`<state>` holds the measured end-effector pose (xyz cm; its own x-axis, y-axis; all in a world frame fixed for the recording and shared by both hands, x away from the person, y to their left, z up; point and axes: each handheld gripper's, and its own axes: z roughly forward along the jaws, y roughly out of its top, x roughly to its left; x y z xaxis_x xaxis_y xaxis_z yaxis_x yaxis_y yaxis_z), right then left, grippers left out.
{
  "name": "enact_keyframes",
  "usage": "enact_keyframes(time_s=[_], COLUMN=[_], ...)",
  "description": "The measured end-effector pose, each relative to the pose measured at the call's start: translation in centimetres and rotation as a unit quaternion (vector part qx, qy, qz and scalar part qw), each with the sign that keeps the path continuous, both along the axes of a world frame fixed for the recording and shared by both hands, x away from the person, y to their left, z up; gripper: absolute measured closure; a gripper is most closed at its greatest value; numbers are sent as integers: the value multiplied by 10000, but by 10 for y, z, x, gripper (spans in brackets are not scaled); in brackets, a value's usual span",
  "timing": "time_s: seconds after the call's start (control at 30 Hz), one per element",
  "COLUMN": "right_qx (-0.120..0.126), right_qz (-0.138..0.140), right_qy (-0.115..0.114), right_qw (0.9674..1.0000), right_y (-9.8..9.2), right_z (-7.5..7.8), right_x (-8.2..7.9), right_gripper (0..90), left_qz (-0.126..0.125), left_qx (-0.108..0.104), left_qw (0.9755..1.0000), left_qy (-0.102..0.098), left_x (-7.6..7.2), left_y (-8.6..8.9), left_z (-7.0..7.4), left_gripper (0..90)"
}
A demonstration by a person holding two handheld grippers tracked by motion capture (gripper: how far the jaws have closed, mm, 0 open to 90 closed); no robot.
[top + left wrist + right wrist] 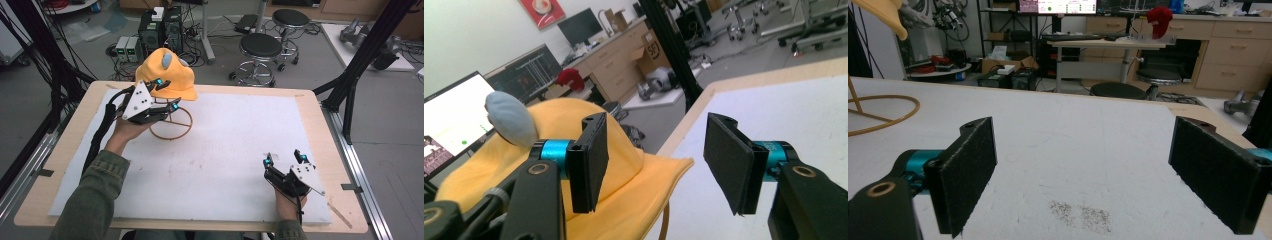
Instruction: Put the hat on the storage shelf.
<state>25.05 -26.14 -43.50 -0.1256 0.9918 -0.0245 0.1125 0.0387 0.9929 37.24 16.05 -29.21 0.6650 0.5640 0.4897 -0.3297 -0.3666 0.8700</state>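
Yellow hat sits on a thin wire stand at the far left part of the table, a pale grey-blue ear or patch on its crown. White sheet covers most of the tabletop.

Left tongs held up at the hat's near side, jaws wide apart, nothing between them. From the left gripper view: one pad sits in front of the hat's crown above the brim, other pad out over the white sheet; contact with the fabric cannot be told.

Right tongs low over the near right part of the table, well apart from the hat, jaws spread wide and empty. Right gripper view shows a faint dark smudge on the sheet between the pads, the stand's ring at far left.

Stools and computer towers on the floor beyond.
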Motion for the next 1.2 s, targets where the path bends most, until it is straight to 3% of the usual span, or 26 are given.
enact_keyframes(time_s=[0.23, 0.4, 0.53, 0.63, 0.8, 0.87, 1.2], right_qx=[23, 47, 44, 58, 51, 53, 94], right_qz=[0, 8, 12, 12, 7, 3, 39], right_qy=[8, -6, 3, 10, 2, -9, -6], right_qw=[10000, 10000, 10000, 10000, 10000, 10000, 9999], right_y=[0, -1, -1, 0, 0, 0, 1], right_z=[0, 0, 0, 0, 0, 0, 1], right_x=[0, 0, 0, 0, 0, 0, -1], right_gripper=[108, 107, 108, 108, 107, 107, 107], left_qz=[-104, -15, 142, 284, 567, 651, 1367], left_qx=[-423, -803, -1146, -1547, -1942, -2009, -2349], left_qw=[9990, 9967, 9930, 9870, 9779, 9759, 9610], left_qy=[-117, 87, 255, 342, 526, 552, 519], left_x=[-13, -12, -12, -12, -11, -12, -25], left_y=[11, 23, 34, 45, 65, 71, 93], left_z=[13, 17, 20, 22, 23, 22, 14], left_gripper=[429, 414, 386, 373, 369, 361, 354])
